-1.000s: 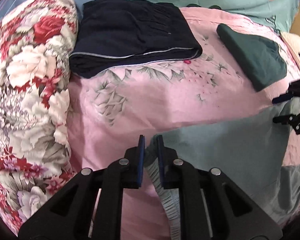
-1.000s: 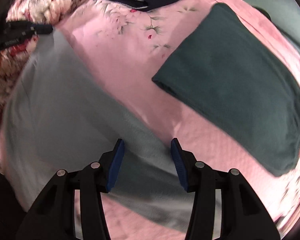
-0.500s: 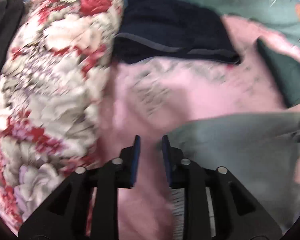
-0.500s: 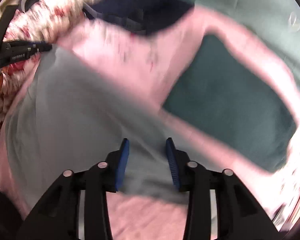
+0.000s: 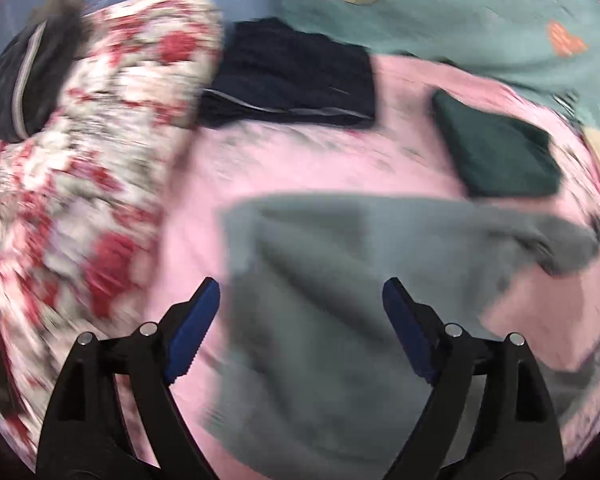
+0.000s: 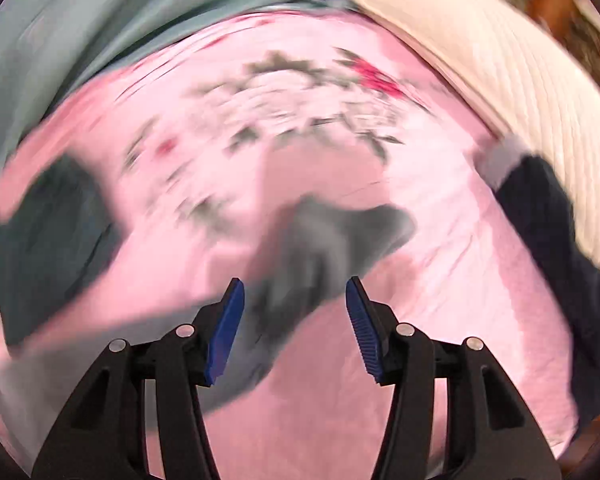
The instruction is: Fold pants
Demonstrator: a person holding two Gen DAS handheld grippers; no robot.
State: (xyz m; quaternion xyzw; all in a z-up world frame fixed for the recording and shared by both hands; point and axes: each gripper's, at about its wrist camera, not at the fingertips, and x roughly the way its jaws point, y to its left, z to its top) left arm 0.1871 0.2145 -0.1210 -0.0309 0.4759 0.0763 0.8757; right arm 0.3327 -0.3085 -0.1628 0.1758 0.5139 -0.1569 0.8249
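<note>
The grey-green pants (image 5: pixel 340 300) lie loosely on the pink floral bedsheet (image 5: pixel 300 160), blurred by motion. My left gripper (image 5: pixel 300 320) is wide open above the pants, holding nothing. In the right wrist view a crumpled end of the pants (image 6: pixel 320 248) lies on the sheet just ahead of my right gripper (image 6: pixel 294 320), which is open and empty.
A folded navy garment (image 5: pixel 292 80) and a folded dark green garment (image 5: pixel 500 152) lie at the back of the bed. A red and white floral quilt (image 5: pixel 80 180) is piled at the left. A teal blanket (image 5: pixel 460 12) is behind. A cream pillow (image 6: pixel 520 80) lies at the right.
My left gripper let go of the pants' waistband and opened wide. Both grippers have swung quickly; the right one now faces the bed's right side. The pants dropped onto the sheet.
</note>
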